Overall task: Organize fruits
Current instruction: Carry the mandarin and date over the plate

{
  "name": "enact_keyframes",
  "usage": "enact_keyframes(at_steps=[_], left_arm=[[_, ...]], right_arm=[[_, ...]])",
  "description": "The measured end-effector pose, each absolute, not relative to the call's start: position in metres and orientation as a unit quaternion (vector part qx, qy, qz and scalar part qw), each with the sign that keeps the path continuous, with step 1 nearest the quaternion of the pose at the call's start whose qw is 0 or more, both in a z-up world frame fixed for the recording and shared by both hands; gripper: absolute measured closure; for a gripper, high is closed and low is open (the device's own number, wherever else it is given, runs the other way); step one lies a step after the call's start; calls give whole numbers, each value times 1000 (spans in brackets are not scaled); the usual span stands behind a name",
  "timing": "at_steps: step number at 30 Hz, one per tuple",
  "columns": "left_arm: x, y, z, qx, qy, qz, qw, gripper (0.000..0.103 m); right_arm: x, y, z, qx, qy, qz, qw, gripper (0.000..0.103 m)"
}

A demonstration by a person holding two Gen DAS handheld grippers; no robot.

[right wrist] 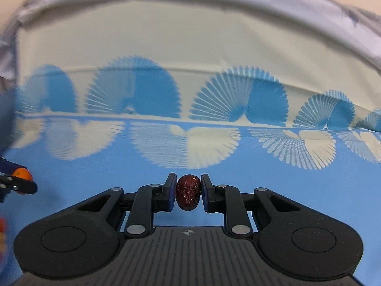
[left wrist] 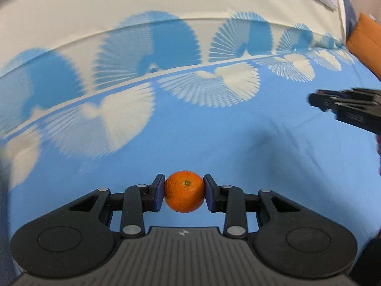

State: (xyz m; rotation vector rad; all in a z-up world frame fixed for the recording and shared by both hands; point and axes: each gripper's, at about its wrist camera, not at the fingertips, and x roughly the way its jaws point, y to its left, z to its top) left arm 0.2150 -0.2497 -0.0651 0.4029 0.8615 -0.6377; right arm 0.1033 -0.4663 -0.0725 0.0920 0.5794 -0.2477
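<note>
Left wrist view: the left gripper (left wrist: 184,196) is closed on a small orange (left wrist: 184,195), one blue pad on each flank, stem scar facing the camera. The fruit sits at lower centre of the frame, above the blue and cream patterned cloth (left wrist: 238,143); whether it touches the cloth cannot be told. At the right edge the right gripper (left wrist: 319,102) enters, blurred.

Right wrist view: the right gripper (right wrist: 188,195) is closed on a wrinkled dark red date (right wrist: 188,195), held upright at lower centre of the frame between the pads. At the left edge the orange reappears, partly hidden by a dark finger of the left gripper.

Handling, as judged: the orange is probably light, round and firm with a slightly yielding, dimpled peel; a hold across its widest part, as here, should resist rolling. The date is probably very light, leathery and a little soft; its narrow oval body offers little contact, so a hold at mid-length is safest, and hard squeezing could deform it. No container for the fruit is visible in either view.
</note>
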Motion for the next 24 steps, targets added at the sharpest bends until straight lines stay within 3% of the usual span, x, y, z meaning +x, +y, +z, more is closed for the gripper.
enact_keyframes(at_steps=[10,24], left_arm=[[87,-104,0,154,430,-199,867,65],[-32,-8,-2,146,444,-131,874,65]], right_arm=[[-31,-314,-17,88,266,-43,959,80],[-129,-150,-30,-7,320,62,945,80]])
